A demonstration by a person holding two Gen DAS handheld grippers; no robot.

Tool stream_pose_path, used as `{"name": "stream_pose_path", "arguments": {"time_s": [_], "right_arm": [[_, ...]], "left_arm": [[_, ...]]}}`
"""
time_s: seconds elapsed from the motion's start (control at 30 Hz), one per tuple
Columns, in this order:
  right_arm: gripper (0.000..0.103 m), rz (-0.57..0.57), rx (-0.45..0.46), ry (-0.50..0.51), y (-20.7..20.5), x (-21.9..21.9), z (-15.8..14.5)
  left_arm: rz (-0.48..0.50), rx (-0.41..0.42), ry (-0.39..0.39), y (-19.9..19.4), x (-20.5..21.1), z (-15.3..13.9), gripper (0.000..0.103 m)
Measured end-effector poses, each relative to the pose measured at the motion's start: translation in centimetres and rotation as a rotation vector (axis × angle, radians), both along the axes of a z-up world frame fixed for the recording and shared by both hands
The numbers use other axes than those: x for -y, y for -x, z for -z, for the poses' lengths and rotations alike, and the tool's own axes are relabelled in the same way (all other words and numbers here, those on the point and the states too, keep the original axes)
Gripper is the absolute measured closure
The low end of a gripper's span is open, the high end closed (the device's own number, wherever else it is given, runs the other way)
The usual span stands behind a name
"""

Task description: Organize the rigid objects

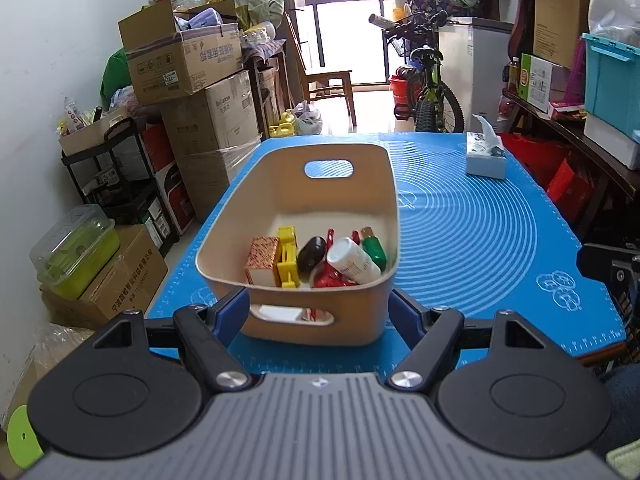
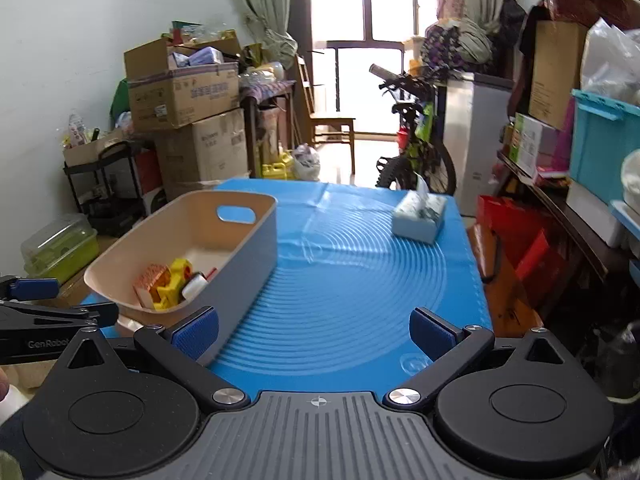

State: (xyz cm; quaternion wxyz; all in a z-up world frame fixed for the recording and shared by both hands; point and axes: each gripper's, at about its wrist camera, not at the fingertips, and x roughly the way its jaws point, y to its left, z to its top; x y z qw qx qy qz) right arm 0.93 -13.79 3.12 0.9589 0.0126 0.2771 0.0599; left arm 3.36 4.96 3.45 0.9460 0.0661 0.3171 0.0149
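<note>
A beige plastic bin (image 1: 360, 184) with handle cut-outs stands on the blue mat (image 1: 480, 240). Inside lie a patterned box (image 1: 262, 258), a yellow toy (image 1: 287, 258), a dark oval object (image 1: 311, 254), a white bottle (image 1: 353, 261), a green bottle (image 1: 374, 246) and red pieces (image 1: 330, 278). My left gripper (image 1: 318, 310) is open, its fingers on either side of the bin's near end. In the right wrist view the bin (image 2: 256, 256) sits to the left; my right gripper (image 2: 316, 330) is open and empty above the mat (image 2: 360, 288), its left finger beside the bin's corner.
A tissue box (image 1: 486, 156) sits at the far right of the mat; it also shows in the right wrist view (image 2: 420, 218). Cardboard boxes (image 1: 188, 64) and a black cart stand left of the table. A bicycle (image 1: 428, 80) stands behind. Shelves crowd the right.
</note>
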Motion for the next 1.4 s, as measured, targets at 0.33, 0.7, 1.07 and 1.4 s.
{"name": "stream_pose_path", "arguments": {"time_s": [0.33, 0.7, 1.07, 1.4], "right_arm": [[0.002, 0.036, -0.038, -0.003, 3.0, 1.2, 2.0], [0.002, 0.044, -0.053, -0.015, 4.8, 0.6, 4.0], [0.002, 0.07, -0.024, 0.004, 5.8, -0.1, 5.1], [0.002, 0.081, -0.027, 0.005, 5.9, -0.3, 5.3]], "left_arm": [[0.016, -0.017, -0.014, 2.4, 1.1, 1.4, 0.026], [0.026, -0.013, 0.003, 3.3, 1.2, 2.7, 0.026], [0.016, 0.006, 0.019, 3.6, 1.0, 3.5, 0.026], [0.015, 0.001, 0.018, 3.6, 1.0, 3.7, 0.026]]}}
